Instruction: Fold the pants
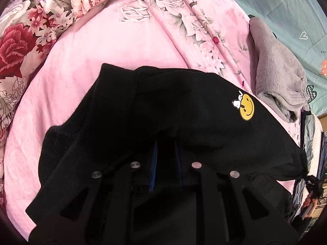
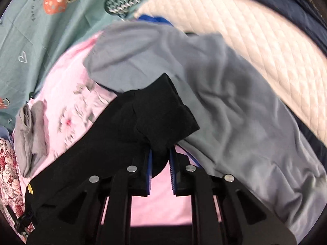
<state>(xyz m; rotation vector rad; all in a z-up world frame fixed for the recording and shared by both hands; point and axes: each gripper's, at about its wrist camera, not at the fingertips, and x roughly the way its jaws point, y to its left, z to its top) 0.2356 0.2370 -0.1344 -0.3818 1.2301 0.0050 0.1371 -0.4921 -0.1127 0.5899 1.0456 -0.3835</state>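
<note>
Black pants [image 1: 184,106] with a yellow smiley patch [image 1: 246,107] lie across the pink sheet and drape over my left gripper [image 1: 166,143]. Its blue pads stand close together under the cloth, shut on the pants' edge. In the right wrist view the pants [image 2: 98,147] stretch away to the lower left. My right gripper [image 2: 161,151] is shut on a black corner [image 2: 163,110] that sticks up from between its blue pads. The pants hang taut between the two grippers.
The pink floral sheet [image 1: 122,51] covers the bed, with a flowered quilt [image 1: 30,30] at left and a teal blanket [image 1: 286,10] behind. A folded grey garment [image 1: 276,71] lies at right. A blue-grey garment [image 2: 235,102] rests against a white quilted mattress [image 2: 255,30].
</note>
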